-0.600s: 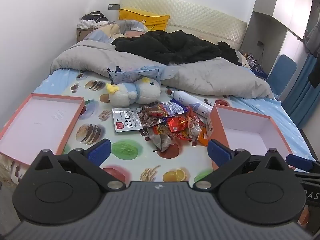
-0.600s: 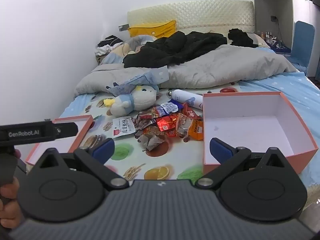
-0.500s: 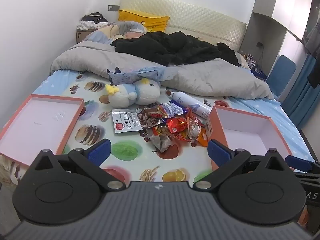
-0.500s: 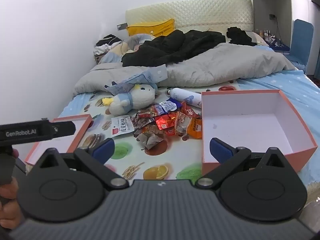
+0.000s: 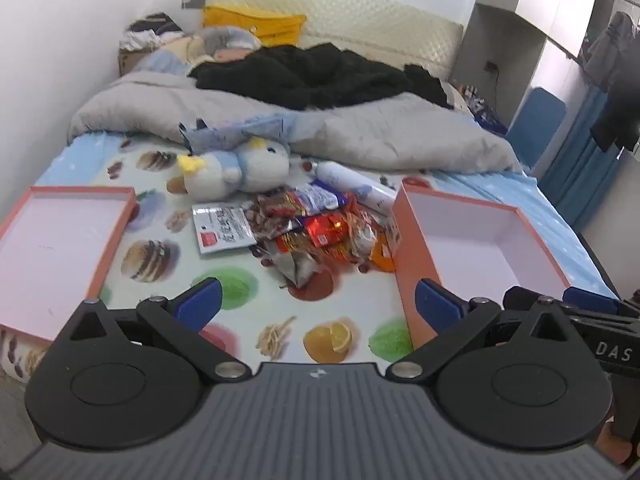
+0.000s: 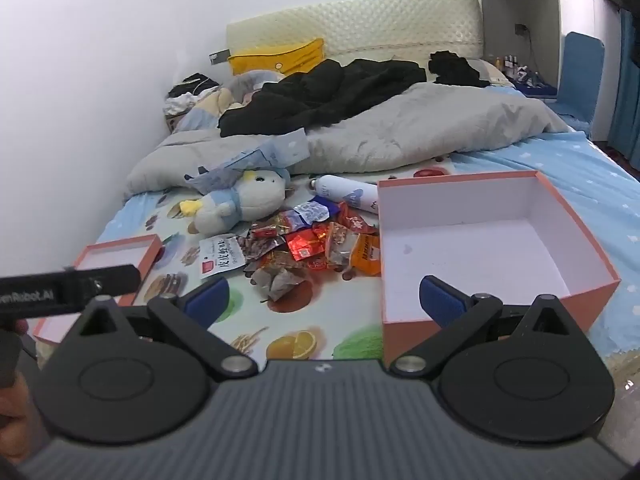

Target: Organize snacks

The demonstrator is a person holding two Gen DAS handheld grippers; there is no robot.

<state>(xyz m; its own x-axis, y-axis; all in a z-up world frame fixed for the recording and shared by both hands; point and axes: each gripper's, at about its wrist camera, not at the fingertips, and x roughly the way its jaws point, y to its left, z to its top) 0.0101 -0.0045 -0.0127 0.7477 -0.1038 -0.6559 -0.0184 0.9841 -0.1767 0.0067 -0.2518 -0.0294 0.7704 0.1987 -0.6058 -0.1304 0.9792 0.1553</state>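
A heap of snack packets (image 5: pixel 320 232) (image 6: pixel 312 248) lies mid-bed on a fruit-print sheet, a white packet with a red label (image 5: pixel 222 230) (image 6: pixel 220 258) at its left edge. An empty orange box (image 5: pixel 476 248) (image 6: pixel 492 252) with a white inside stands right of the heap. A shallow orange lid (image 5: pixel 60 252) (image 6: pixel 116 258) lies to the left. My left gripper (image 5: pixel 316 306) hovers open over the near edge of the bed, short of the heap. My right gripper (image 6: pixel 324 298) is open too, its right finger over the box's near wall. Neither holds anything.
A plush penguin (image 5: pixel 236 168) (image 6: pixel 240 200) and a white bottle (image 5: pixel 352 184) (image 6: pixel 348 196) lie just behind the snacks. Further back are a grey duvet (image 5: pixel 360 136), black clothes (image 5: pixel 320 76) and a yellow pillow (image 5: pixel 256 24). A white wall (image 5: pixel 52 60) runs along the left.
Both grippers have moved a little nearer the bed, so the snacks and boxes look slightly larger. Both stay open and nothing on the bed has moved.
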